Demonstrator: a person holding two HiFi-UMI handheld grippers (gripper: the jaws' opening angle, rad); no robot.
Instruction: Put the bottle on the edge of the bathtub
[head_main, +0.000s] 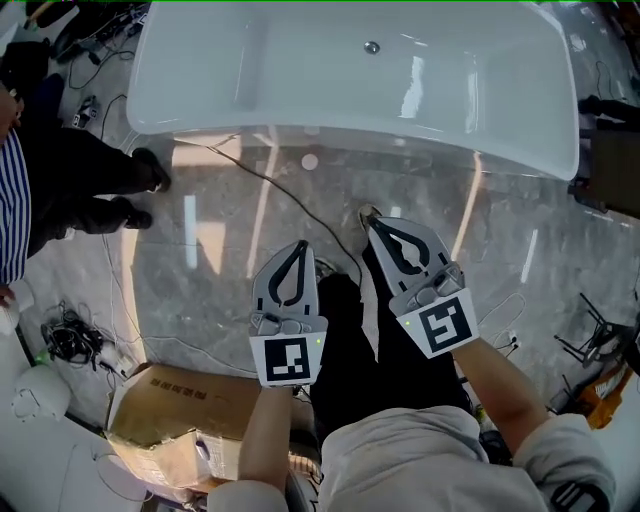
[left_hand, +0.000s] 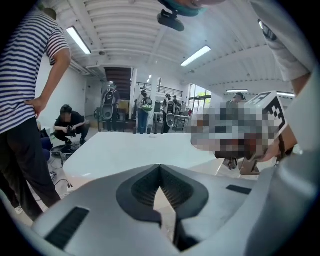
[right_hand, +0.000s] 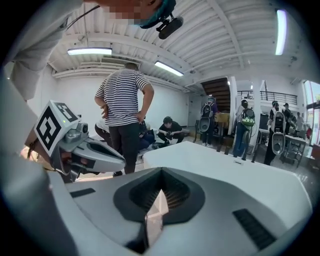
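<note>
Bathtub, white and wide, stands on the glossy stone floor straight ahead of us, across the top of the head view; where the bottle is we cannot tell. A person in a striped shirt stands at its left end. Next comes a cardboard box by our left side. We hold the left hand-held gripper and the right hand-held gripper over the floor, short of the tub, each with its jaws pressed together on nothing. A thin cable runs across the floor between them and the tub.

You have no legible text before you: the print on the box is too small and blurred to read.
</note>
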